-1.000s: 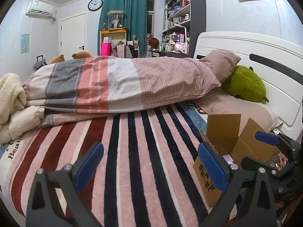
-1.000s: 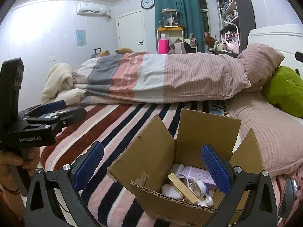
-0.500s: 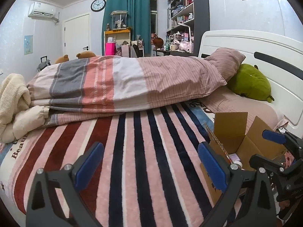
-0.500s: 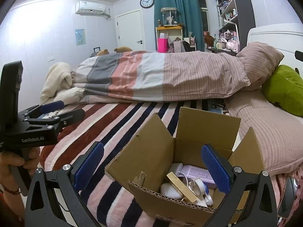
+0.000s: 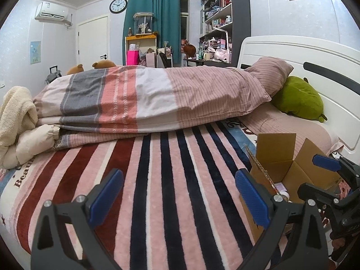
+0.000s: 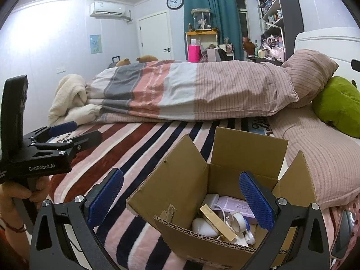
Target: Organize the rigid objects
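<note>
Both tongs are spread and empty: right tongs (image 6: 181, 199) hover over the cardboard box (image 6: 180, 191) on the striped bed (image 5: 157, 180), left tongs (image 5: 178, 196) beside it. I'd lower straight onto one item, clear of the flaps

left gripper (image 5: 178, 196): jaws spread wide, nothing between the blue pads, pointing level and forward | right gripper (image 6: 181, 199): also wide open, holding nothing | left hand (image 6: 15, 194): wrapped round its gripper's handle, red cord at the wrist
</note>
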Demonstrator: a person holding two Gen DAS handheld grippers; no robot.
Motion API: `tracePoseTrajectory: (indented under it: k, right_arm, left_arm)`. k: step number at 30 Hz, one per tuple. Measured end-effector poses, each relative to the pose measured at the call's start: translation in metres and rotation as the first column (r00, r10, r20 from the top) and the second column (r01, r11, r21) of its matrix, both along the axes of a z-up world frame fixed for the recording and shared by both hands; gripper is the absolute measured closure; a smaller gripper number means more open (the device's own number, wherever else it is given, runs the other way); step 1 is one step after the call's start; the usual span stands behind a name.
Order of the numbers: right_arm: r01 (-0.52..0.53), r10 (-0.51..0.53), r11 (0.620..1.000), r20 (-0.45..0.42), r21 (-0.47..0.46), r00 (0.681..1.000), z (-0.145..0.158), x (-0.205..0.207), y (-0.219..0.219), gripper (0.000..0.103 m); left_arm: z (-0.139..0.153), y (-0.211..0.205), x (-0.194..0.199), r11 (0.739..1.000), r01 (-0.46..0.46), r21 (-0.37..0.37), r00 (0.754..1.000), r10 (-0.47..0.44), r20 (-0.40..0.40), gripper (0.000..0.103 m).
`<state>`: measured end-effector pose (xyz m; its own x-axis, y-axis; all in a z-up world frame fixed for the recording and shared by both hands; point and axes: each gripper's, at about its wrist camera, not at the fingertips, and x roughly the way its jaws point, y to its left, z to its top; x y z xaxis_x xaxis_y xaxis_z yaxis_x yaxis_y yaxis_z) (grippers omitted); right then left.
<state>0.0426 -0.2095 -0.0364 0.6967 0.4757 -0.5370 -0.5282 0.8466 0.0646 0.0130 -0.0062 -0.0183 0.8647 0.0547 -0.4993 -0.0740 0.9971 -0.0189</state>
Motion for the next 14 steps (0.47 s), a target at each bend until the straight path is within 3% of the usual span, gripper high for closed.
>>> tracePoseTrajectory:
  k: [14]
  right_arm:
    - [0.001, -0.001, 1.0, 0.003, -0.002, 1.0, -0.001, -0.0003, 0.0025, 0.0]
  left_arm:
    - [-0.0002, -0.0001, 0.0002, 1.0, -0.001, -0.003, 1.0, 0.001, -0.001, 0.004]
